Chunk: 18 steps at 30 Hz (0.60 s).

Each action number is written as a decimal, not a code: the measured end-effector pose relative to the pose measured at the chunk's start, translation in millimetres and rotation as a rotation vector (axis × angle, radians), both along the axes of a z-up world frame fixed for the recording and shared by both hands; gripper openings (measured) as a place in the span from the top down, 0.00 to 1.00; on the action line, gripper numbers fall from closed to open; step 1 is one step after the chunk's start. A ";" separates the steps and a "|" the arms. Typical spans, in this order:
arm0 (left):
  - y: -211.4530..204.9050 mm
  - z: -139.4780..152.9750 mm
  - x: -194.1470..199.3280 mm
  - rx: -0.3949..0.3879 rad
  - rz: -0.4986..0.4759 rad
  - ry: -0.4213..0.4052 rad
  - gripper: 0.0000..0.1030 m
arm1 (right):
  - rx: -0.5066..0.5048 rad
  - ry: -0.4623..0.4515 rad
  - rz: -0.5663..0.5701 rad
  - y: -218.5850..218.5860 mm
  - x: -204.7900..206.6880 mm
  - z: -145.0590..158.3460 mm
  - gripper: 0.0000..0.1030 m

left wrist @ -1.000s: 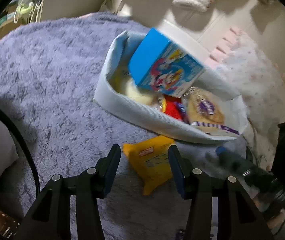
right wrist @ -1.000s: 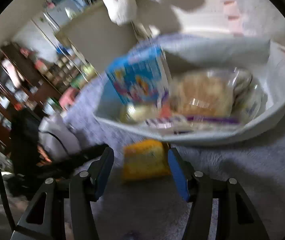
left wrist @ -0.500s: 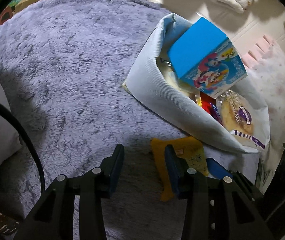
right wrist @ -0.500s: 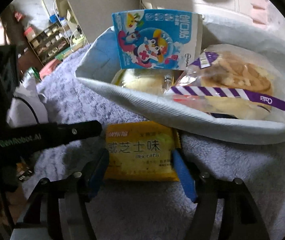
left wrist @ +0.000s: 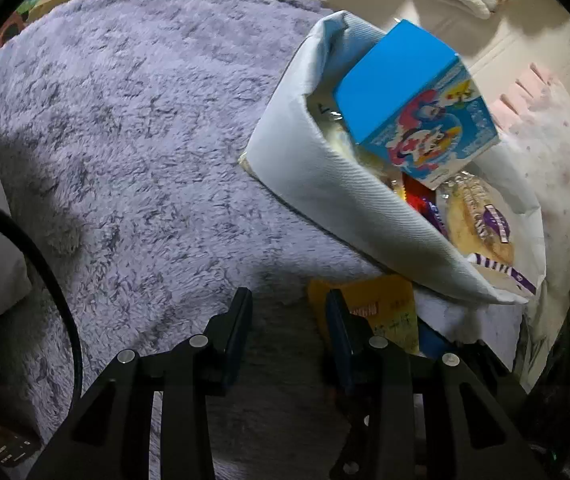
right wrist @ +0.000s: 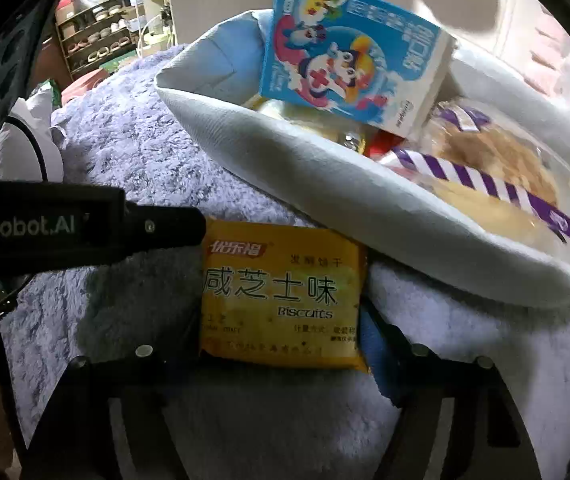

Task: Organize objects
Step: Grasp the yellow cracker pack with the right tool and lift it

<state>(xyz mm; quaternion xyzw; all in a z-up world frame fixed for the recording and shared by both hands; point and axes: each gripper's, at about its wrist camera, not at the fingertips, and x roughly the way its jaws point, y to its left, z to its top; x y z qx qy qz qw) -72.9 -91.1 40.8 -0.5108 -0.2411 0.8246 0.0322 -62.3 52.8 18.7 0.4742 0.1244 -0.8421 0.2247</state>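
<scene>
Left gripper (left wrist: pixel 287 320) low over the purple fleece blanket (left wrist: pixel 145 140), jaws narrow and just closing, nothing between them, unclenched. Just to its right, touching the right finger's outer side, the yellow biscuit packet (right wrist: pixel 281 296) flat on the blanket, close against the white fabric basket (right wrist: pixel 325 184). Right gripper (right wrist: pixel 281 344) straddling that packet, jaws just widening, blue pads at its two short edges; pressing or not, cannot tell. Further right, inside the basket: blue cartoon carton (right wrist: pixel 349 60) leaning up, wrapped bread (right wrist: pixel 497 168) beside it.
</scene>
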 end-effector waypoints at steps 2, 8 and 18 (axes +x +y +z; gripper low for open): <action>1.8 4.3 2.5 -0.001 -0.006 0.019 0.64 | -0.014 -0.027 0.010 2.2 3.0 7.8 0.31; -2.3 47.9 27.4 -0.069 -0.001 0.180 0.73 | -0.225 -0.111 0.002 47.7 10.5 51.3 0.31; -2.7 80.3 26.5 -0.154 0.002 0.419 0.83 | -0.618 -0.021 -0.054 90.5 4.5 115.8 0.31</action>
